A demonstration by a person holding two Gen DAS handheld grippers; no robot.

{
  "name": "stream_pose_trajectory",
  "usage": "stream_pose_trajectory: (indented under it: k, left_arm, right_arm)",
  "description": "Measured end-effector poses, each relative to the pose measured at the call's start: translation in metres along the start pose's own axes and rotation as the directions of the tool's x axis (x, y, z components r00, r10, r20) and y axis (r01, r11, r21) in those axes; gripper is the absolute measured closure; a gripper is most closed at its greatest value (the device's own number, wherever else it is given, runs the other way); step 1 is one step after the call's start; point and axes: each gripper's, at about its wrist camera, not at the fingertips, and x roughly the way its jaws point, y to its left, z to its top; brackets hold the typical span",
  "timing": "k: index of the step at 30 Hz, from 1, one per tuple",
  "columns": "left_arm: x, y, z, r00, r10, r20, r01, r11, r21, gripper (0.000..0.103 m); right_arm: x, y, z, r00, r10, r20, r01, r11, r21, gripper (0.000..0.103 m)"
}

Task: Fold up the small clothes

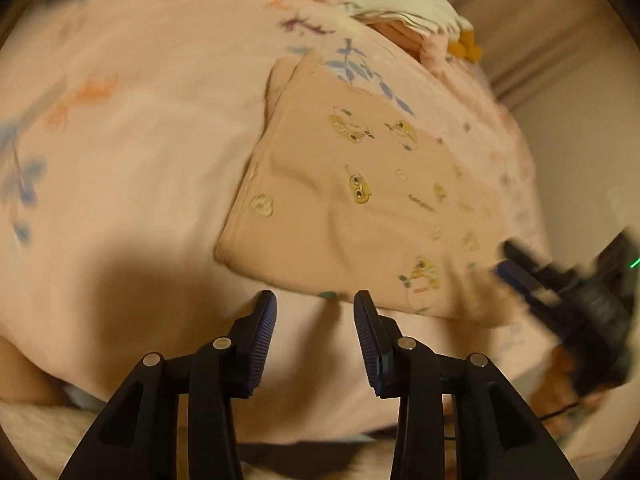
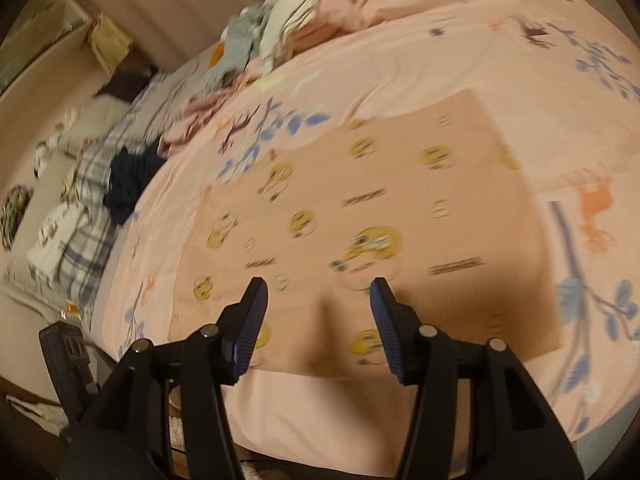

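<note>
Both tongs spread, nothing pinched: left gripper (image 1: 315,312), right gripper (image 2: 319,300). Peach garment (image 1: 360,216) folded on bedsheet (image 1: 140,140). Risk: sheet snagged with near edge, fold dragged open.

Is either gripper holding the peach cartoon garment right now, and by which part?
Neither. The left gripper and right gripper stand open, empty, above the peach garment.

A pink bedspread (image 2: 460,52) printed with blue leafy sprigs and orange figures covers the bed. At its left edge lie a plaid blanket (image 2: 86,236) and a dark navy bundle (image 2: 128,184). Beyond them stands a pale wall (image 2: 168,4), with a straw-coloured box (image 2: 110,40) against it.
</note>
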Motion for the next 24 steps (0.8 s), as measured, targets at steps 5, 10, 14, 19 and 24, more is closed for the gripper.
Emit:
stream_pose_trajectory:
  k: [5,10,14,19,24]
  left_arm:
    - [0.006,0.008,-0.002,0.99,-0.134,-0.036,0.131,0.988,-0.084,0.056]
    - [0.018,-0.005,0.003,0.996,-0.085,0.04,0.087,0.995,-0.054,0.056]
    - [0.026,-0.014,0.012,0.996,-0.017,0.087,0.015,1.0,0.027,0.056]
    - [0.035,-0.018,0.02,0.995,-0.009,0.102,0.005,0.999,0.039,0.056]
    - [0.039,-0.002,0.032,0.993,-0.092,0.08,0.096,0.994,-0.049,0.056]
  right_arm:
    - [0.011,0.007,-0.005,0.999,-0.028,-0.038,0.028,1.0,-0.005,0.049]
    - [0.005,0.0,-0.005,0.998,-0.049,-0.029,0.05,0.998,0.03,0.048]
    - [0.0,-0.007,-0.007,0.997,-0.071,-0.026,0.072,0.997,0.035,0.048]
    - [-0.001,-0.015,-0.008,0.996,-0.086,-0.029,0.087,0.995,0.05,0.048]
    - [0.005,-0.017,-0.009,0.992,-0.111,-0.051,0.114,0.992,0.047,0.048]
